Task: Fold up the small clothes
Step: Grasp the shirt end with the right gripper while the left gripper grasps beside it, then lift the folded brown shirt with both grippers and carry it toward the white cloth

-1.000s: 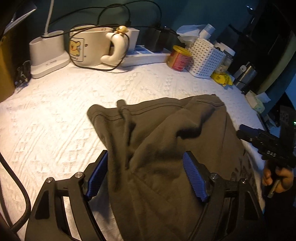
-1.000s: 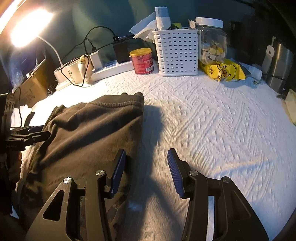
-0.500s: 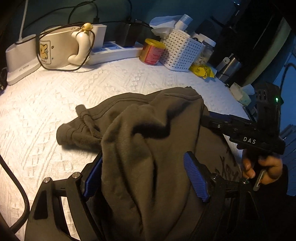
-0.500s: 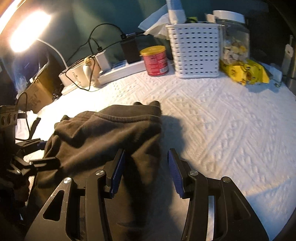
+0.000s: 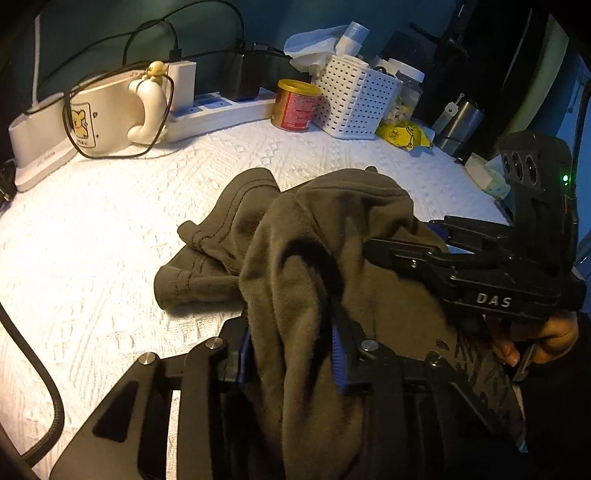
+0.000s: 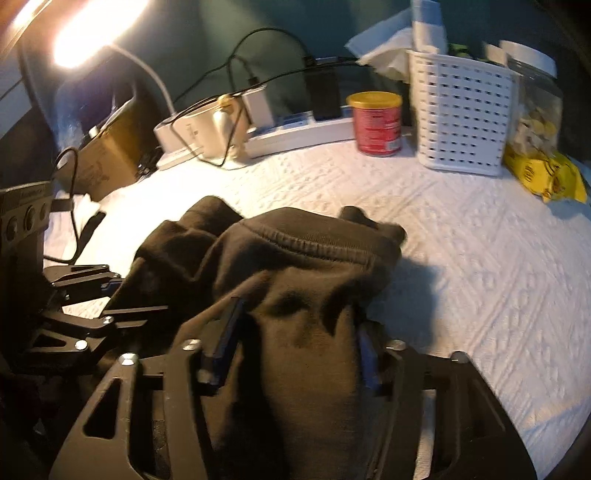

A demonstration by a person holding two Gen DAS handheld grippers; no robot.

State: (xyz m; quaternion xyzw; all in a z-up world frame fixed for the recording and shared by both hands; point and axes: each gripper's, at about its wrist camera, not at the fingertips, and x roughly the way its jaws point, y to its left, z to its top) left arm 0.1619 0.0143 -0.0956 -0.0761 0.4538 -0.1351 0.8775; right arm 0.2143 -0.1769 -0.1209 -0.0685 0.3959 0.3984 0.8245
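Note:
A small dark olive garment [image 5: 325, 236] lies bunched on the white textured cover [image 5: 92, 240]; its hemmed edge [image 6: 314, 243] faces the far side. My left gripper [image 5: 291, 354] is closing its jaws, and a thick fold of the cloth fills the gap between its blue pads [image 5: 338, 354]. My right gripper [image 6: 295, 343] is closing as well, with another fold of the garment [image 6: 306, 302] squeezed between its fingers. Each gripper shows in the other's view: the right one [image 5: 480, 284], held by a hand [image 5: 539, 339], and the left one [image 6: 81, 310].
Along the far edge stand a white power strip [image 5: 218, 114] with plugs and cables, a cream mug-like holder [image 5: 99, 114], a red can [image 5: 295, 107], a white perforated basket [image 5: 354, 99], a jar and a yellow packet [image 5: 402, 133]. A lit lamp [image 6: 85, 33] and a cardboard box [image 6: 107, 158] are at left.
Both pairs of jaws have narrowed onto the garment. The two grippers came closer together, and the cloth went from lying spread out to a gathered heap.

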